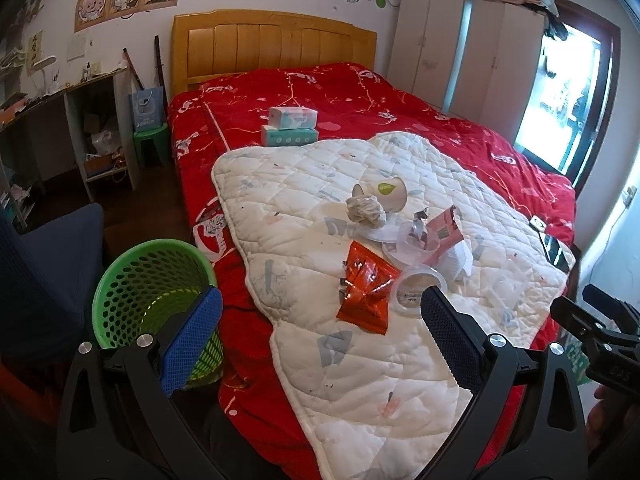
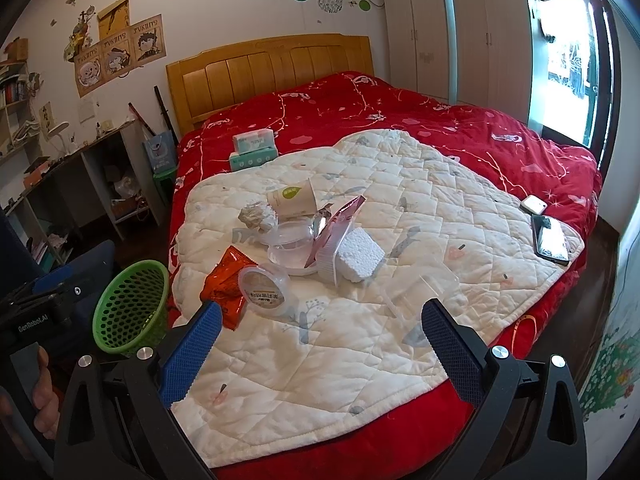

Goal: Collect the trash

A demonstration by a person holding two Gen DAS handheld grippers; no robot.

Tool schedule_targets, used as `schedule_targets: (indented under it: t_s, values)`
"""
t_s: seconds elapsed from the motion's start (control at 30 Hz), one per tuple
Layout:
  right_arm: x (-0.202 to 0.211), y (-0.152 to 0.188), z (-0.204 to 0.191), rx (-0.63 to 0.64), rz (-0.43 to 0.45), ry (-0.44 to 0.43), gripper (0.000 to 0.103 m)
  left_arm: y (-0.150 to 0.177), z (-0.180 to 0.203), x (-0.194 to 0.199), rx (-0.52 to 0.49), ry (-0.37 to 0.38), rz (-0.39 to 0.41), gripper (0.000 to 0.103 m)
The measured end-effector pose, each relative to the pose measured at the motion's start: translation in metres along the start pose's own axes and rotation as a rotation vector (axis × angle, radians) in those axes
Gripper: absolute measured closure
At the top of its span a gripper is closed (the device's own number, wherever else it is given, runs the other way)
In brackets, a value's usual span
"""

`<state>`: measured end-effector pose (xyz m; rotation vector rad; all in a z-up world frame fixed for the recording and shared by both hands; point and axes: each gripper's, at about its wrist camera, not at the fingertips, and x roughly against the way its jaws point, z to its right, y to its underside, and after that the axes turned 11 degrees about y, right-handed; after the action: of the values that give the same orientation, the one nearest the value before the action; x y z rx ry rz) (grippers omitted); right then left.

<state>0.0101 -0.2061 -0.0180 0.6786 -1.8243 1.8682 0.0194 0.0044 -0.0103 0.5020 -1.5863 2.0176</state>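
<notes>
Trash lies in a heap on a white quilted pad (image 1: 360,360) (image 2: 320,360) on the bed: an orange snack wrapper (image 1: 366,292) (image 2: 224,284), a round lidded plastic tub (image 1: 416,290) (image 2: 264,286), a crumpled paper ball (image 1: 366,208) (image 2: 258,216), a tipped paper cup (image 1: 386,192) (image 2: 294,198), a pink wrapper (image 1: 442,226) (image 2: 338,224), clear plastic bowls (image 2: 290,240) and a white foam block (image 2: 358,258). A green mesh basket (image 1: 148,280) (image 2: 132,312) stands on the floor left of the bed. My left gripper (image 1: 320,320) and right gripper (image 2: 320,328) are both open, empty, short of the heap.
Two tissue packs (image 1: 292,126) (image 2: 254,148) sit further up the red bedspread (image 1: 320,88). A phone (image 2: 550,240) and a small white device (image 2: 534,204) lie near the pad's right edge. A blue chair (image 1: 52,272) stands by the basket. Shelves (image 1: 96,128) and a wardrobe (image 2: 452,36) line the walls.
</notes>
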Motion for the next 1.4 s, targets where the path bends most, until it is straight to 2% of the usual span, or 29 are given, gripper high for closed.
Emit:
schedule_targets:
  t_s: [0.93, 1.4]
  values:
    - [-0.035, -0.019, 0.007, 0.012, -0.031, 0.003, 0.006, -0.015, 0.003, -0.035, -0.020, -0.005, -0.047, 0.005]
    - [-0.062, -0.031, 0.005, 0.035, -0.053, 0.003, 0.006, -0.020, 0.001, -0.075, -0.037, 0.006, -0.122, 0.005]
